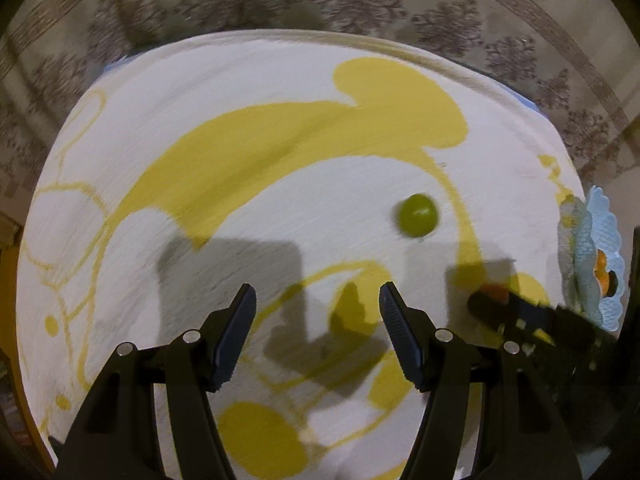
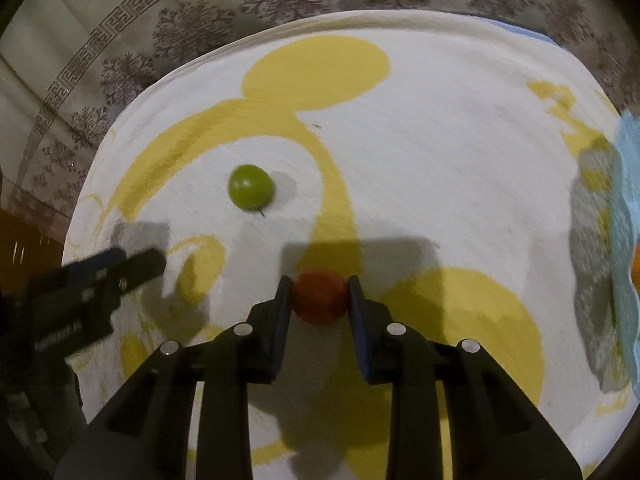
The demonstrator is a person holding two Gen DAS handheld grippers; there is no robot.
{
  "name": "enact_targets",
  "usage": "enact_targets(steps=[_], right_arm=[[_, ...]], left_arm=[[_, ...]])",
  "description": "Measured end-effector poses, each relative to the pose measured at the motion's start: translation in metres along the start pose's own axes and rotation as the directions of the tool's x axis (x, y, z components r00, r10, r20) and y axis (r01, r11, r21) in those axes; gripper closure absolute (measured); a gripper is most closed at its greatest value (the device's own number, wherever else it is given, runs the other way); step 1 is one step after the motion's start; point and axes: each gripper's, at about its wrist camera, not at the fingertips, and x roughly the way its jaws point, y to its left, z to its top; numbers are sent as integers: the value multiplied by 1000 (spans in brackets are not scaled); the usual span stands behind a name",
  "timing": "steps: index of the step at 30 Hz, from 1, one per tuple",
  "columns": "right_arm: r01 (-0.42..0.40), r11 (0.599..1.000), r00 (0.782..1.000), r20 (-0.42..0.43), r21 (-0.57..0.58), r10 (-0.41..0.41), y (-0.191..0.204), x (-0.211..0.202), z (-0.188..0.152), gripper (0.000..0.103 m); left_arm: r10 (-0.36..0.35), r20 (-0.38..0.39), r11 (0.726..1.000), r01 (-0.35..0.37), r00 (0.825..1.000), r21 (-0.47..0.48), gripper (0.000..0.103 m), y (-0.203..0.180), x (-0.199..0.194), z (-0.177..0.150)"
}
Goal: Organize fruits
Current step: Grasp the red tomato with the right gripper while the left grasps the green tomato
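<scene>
Red-orange fruit, small and round, sits clamped between right gripper pads, near centre of white-yellow cloth. Likely light, smooth, bruisable; grip across its widest part. Left gripper gapes empty; green fruit lies beyond it, right.

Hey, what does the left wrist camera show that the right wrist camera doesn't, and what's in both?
Only the left wrist view shows the left claw from behind, open and empty. Only the right wrist view shows how the right claw is shut on the small round red-orange fruit. Both show the small round green fruit lying loose on the white and yellow patterned cloth, and the pale blue scalloped plastic dish at the right edge.
</scene>
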Motion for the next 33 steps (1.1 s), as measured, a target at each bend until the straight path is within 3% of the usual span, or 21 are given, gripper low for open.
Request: enact_targets(steps=[7, 22, 23, 24, 25, 29, 33], right_arm=[[3, 999, 1000, 19, 37, -4, -15, -16, -17, 75], [17, 998, 999, 35, 67, -20, -32, -37, -35, 75], [17, 997, 999, 34, 70, -19, -33, -37, -36, 75], [16, 997, 999, 33, 72, -19, -34, -37, -36, 75], [17, 997, 999, 32, 72, -19, -34, -37, -38, 75], [15, 998, 999, 27, 69, -17, -35, -38, -40, 75], [8, 998, 1000, 22, 67, -10, -34, -36, -40, 75]], left_arm=[[-27, 18, 998, 26, 999, 64, 39, -33, 12, 20], [-22, 8, 993, 21, 1000, 114, 39, -60, 47, 44], [-22, 9, 993, 21, 1000, 117, 40, -61, 48, 44], [-24, 4, 992, 23, 1000, 122, 50, -61, 51, 45], [-26, -7, 992, 27, 1000, 123, 54, -62, 53, 44], [-11, 8, 991, 10, 1000, 137, 63, -59, 53, 40], [-56, 9, 990, 55, 998, 132, 71, -52, 48, 37]])
